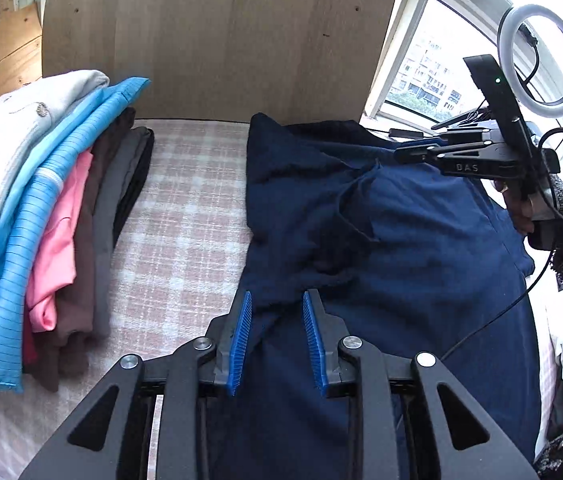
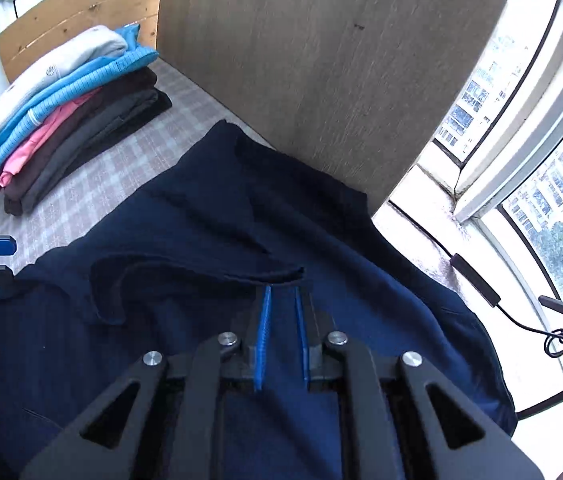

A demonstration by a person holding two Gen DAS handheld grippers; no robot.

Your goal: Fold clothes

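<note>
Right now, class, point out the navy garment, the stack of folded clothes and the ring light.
navy garment (image 1: 421, 240): left wrist view, on its flat middle.
stack of folded clothes (image 1: 53, 196): left wrist view, on the blue striped top.
ring light (image 1: 506, 46): left wrist view, on its white rim.

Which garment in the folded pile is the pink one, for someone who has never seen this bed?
Start at the wooden headboard and follow the checked bedsheet left to the pile of folded clothes. The pink garment sits mid-stack, under the ribbed light-blue top and above the dark brown layer. It is the only warm, bright colour there.
</note>
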